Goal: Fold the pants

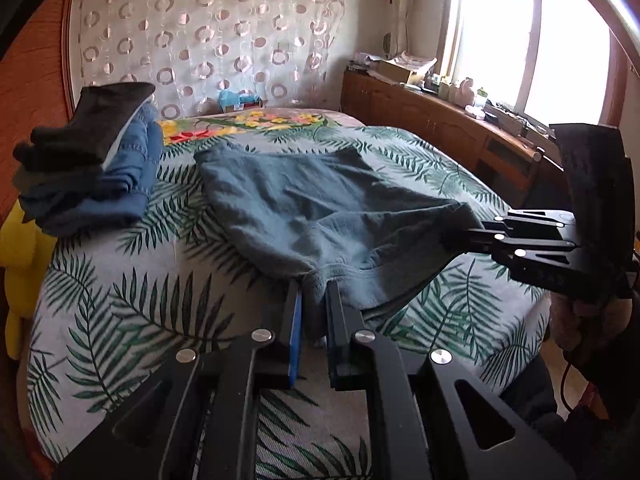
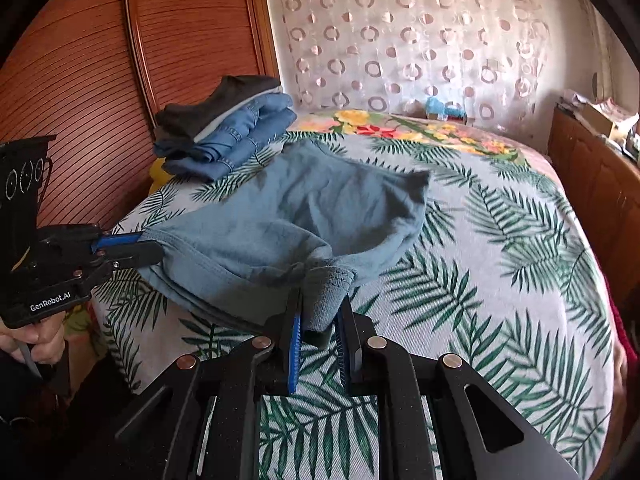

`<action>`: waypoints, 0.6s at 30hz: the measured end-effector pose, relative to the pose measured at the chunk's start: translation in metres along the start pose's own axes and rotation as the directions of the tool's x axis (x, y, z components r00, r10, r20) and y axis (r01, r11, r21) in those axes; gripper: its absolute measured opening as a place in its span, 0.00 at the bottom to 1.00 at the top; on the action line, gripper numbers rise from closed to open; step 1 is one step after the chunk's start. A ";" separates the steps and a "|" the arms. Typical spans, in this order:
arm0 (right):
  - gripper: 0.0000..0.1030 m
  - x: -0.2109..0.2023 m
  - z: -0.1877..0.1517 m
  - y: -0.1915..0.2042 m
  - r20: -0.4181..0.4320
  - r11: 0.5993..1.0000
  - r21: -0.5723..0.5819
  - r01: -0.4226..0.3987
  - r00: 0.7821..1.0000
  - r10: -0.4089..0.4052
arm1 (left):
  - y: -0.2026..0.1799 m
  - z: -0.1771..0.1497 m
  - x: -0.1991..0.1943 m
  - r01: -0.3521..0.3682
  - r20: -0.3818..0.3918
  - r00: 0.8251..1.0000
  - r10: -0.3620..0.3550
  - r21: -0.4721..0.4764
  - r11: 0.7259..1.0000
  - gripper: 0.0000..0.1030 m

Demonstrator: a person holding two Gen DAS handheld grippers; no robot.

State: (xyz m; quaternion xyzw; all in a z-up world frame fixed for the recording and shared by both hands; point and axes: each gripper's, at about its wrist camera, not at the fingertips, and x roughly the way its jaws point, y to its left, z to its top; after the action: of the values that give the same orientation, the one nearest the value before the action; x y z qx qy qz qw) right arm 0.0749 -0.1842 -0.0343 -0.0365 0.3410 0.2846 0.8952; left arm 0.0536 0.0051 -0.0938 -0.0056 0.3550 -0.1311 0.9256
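Both grippers, left [image 1: 314,300] and right [image 2: 322,312], are gripping the near edge of blue pants [image 1: 320,204] lying spread on the bed [image 1: 132,280], seemingly folded once, with further folds probably remaining.

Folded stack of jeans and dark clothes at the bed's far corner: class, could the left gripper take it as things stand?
Probably not yet. The left gripper is shut on the blue pants, so it is not free. Nothing on the bed blocks the way to the folded stack.
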 end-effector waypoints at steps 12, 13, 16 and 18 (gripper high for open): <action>0.14 0.011 -0.007 -0.003 -0.017 1.000 0.022 -0.007 1.000 0.007 | 0.006 -0.014 0.009 0.012 -0.033 0.999 -0.013 -0.034 0.999 0.11; 0.14 0.012 -0.008 -0.003 -0.019 1.000 0.025 -0.006 1.000 0.007 | 0.007 -0.015 0.010 0.012 -0.039 0.999 -0.013 -0.040 0.999 0.11; 0.14 0.017 -0.013 -0.004 -0.023 1.000 0.031 -0.003 1.000 0.004 | 0.009 -0.018 0.014 0.012 -0.052 0.999 -0.015 -0.055 0.998 0.11; 0.14 0.018 -0.015 -0.004 -0.025 0.999 0.034 -0.004 1.000 0.005 | 0.011 -0.020 0.015 0.015 -0.059 0.998 -0.020 -0.072 0.997 0.11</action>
State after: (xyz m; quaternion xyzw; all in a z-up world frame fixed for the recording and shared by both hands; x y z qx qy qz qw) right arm 0.0793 -0.1828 -0.0571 -0.0239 0.3571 0.2801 0.8908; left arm 0.0537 0.0140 -0.1195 -0.0379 0.3868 -0.1266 0.9126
